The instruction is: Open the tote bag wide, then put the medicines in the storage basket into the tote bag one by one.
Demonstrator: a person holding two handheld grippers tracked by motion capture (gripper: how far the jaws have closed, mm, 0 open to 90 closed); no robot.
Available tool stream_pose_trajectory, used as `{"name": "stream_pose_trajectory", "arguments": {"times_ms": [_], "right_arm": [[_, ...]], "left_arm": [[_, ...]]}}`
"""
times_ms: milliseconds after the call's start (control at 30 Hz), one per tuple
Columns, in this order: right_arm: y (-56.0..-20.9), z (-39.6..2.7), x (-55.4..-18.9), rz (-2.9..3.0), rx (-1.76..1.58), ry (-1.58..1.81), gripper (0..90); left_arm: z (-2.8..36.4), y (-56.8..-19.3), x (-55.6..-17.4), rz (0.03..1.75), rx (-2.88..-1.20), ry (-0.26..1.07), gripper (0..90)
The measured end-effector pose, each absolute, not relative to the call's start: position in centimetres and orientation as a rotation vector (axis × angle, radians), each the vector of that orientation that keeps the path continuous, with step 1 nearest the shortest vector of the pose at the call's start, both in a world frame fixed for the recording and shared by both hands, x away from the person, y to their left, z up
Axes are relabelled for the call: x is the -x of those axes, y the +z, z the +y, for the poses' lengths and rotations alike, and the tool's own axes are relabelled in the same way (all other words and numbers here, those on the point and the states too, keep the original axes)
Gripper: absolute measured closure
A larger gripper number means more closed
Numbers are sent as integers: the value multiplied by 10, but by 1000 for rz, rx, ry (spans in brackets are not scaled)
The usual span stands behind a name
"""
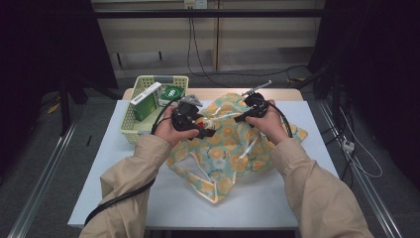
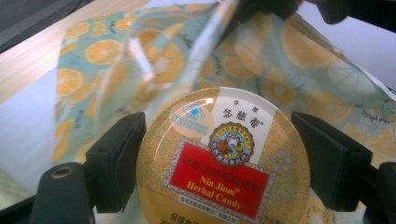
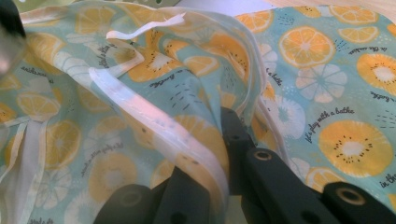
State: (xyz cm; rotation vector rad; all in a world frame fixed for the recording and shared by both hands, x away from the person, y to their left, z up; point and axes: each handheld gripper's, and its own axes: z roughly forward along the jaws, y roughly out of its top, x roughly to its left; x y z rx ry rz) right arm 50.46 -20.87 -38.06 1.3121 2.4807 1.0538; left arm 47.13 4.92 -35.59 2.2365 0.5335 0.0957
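On the white table (image 1: 277,198) a fabric bag (image 1: 233,148) printed with orange and lemon slices lies crumpled across the middle, reaching toward the far edge and the right edge. The left gripper (image 1: 205,130) sits over the bag's left part, near the middle of the table, and its two black jaws clamp a round tin of Nin Jiom Herbal Candy (image 2: 222,158) by its rim, one jaw on each side, the gold lid with its red label facing the camera in the left gripper view; the tin hangs just in front of the bag's mouth, whose white-edged opening gapes beyond it. The right gripper (image 1: 241,118) is over the bag's far part, close to the far edge of the table, and in the right gripper view its jaws are pinched tight on the bag's white hem (image 3: 154,126), holding that edge of the cloth up so that the fabric folds away on both sides. Both hands wear beige sleeves (image 1: 126,188) that come in from the near edge. Near the far left corner of the table stands a pale yellow plastic basket (image 1: 130,130) holding a green box (image 1: 144,103) and another green packet (image 1: 172,93), just beside the left gripper but apart from the bag
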Motion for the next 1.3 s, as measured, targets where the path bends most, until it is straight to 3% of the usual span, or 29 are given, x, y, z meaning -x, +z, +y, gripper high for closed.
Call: {"name": "stream_pose_trajectory", "arguments": {"times_ms": [400, 1300], "right_arm": [[-380, -210, -504, 2480, -1316, 1063, 900], [-383, -217, -506, 2459, -1329, 1041, 900]], "left_arm": [[33, -380, -474, 545, -2211, 62, 211], [1, -409, -476, 586, -2213, 127, 211]]}}
